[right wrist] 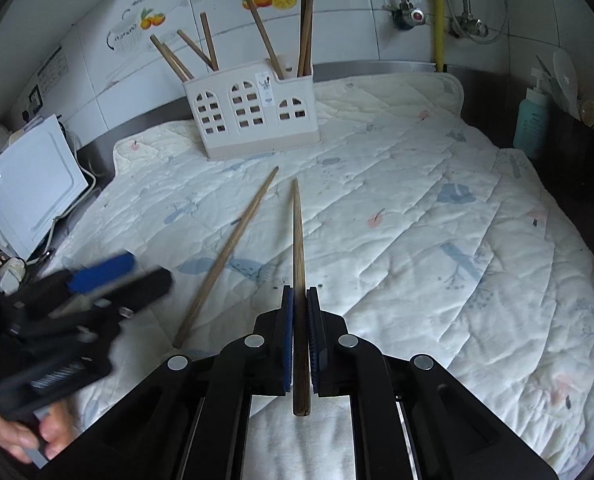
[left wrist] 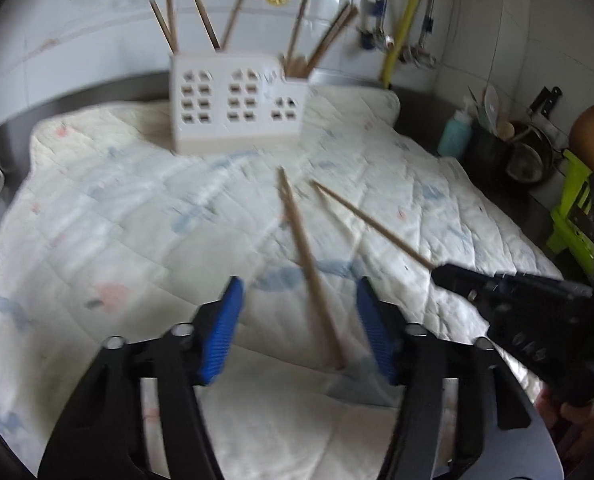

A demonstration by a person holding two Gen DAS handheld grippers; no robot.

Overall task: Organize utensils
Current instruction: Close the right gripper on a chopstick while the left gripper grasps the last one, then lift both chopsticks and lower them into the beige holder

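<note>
A chopstick is clamped between the closed pads of the right gripper. The left gripper is spread wide, empty, over a second chopstick lying on the quilted mat, near of the holder at the far wall.

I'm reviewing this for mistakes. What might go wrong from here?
The right gripper clamps one chopstick near its thick end, so the long tip may swing or miss the holder. The open left gripper straddles the loose chopstick and may nudge it across the quilted mat.

Both wrist views low, facing the shared holder — left seemingly blurred.
</note>
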